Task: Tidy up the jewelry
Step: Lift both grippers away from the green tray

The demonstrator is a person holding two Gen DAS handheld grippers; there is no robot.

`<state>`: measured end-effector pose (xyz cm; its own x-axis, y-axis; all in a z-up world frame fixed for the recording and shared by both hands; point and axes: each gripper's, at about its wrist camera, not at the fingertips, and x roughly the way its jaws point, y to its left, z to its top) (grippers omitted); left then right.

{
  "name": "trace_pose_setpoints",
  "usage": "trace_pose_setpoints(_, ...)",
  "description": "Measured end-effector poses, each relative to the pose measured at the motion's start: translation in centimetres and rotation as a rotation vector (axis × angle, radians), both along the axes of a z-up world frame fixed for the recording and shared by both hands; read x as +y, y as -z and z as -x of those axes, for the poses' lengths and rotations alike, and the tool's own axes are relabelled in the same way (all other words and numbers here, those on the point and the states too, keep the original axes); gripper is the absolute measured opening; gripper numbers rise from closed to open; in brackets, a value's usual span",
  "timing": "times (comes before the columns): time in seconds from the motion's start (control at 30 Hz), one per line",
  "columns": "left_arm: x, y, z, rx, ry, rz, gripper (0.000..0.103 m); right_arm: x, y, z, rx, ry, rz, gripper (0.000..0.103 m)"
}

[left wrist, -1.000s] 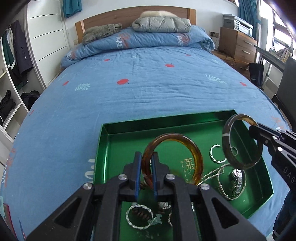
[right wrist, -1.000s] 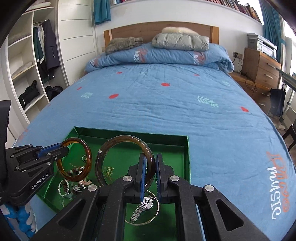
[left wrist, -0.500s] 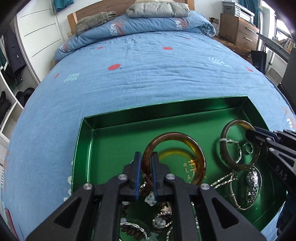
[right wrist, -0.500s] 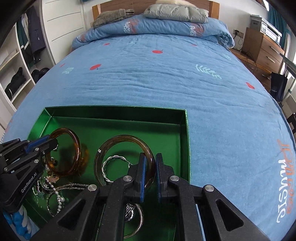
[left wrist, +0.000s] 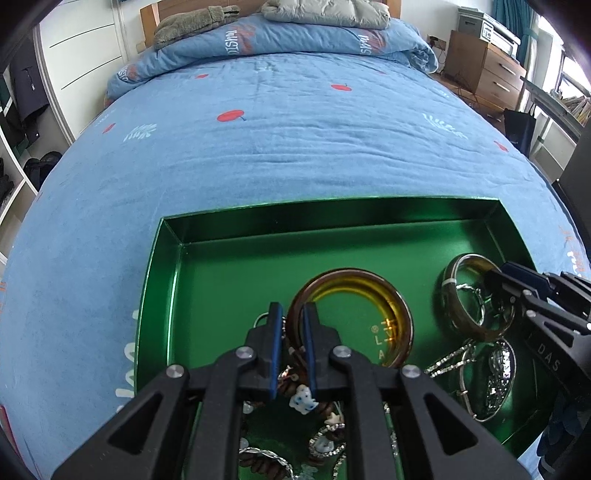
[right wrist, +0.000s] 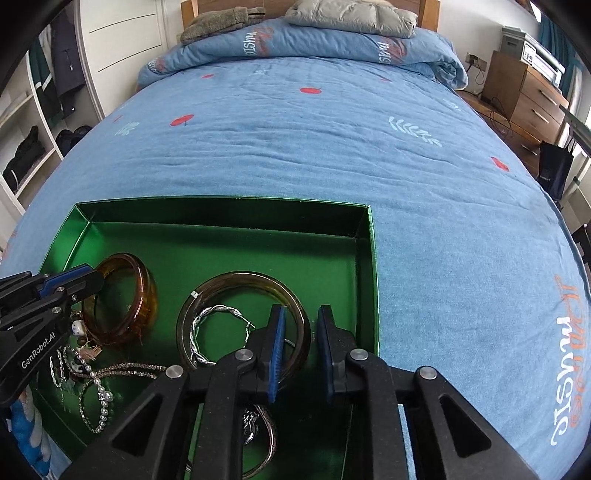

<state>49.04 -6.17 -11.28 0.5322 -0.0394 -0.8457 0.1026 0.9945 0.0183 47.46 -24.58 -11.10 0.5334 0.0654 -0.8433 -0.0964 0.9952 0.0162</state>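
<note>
The lower frame edge cuts off the tangled chains (left wrist: 325,439) in the green tray (left wrist: 229,236). The left hand-held gripper (left wrist: 292,345) clamps the amber bangle (left wrist: 351,317) at lower centre. The right hand-held gripper (right wrist: 300,354), closed earlier, now stands open around the darker bangle (right wrist: 242,321), which rests in the tray.

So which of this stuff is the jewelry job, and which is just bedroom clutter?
Job:
amber bangle, held by the left tool
dark bangle, at the open right tool
twisted silver ring
pearl chain
green tray

Lying about:
folded duvet
grey jacket
dresser
</note>
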Motion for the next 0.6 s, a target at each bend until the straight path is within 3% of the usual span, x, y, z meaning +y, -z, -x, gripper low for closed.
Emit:
trace_pose_setpoints(0.07,0.3,-0.3,0.1,-0.006,-0.007,0.017,0.011,0.1,-0.3,0.2,-0.011,-0.011,-0.003,0.039)
trace_pose_setpoints(0.2,0.6,-1.4,1.2,-0.043,-0.004,0.032,0.016,0.3,-1.4,0.9,-0.044,-0.009,0.001,0.049)
trace_pose_setpoints(0.3,0.9,-2.7,2.4,-0.081,-0.005,0.025,0.022,0.1,-2.4,2.0,-0.075,-0.006,-0.004,0.050)
trace_pose_setpoints(0.6,1.8,-6.4,7.6,-0.169,-0.003,0.040,0.022,-0.4,-6.5,7.4,-0.182,-0.006,-0.048,0.055)
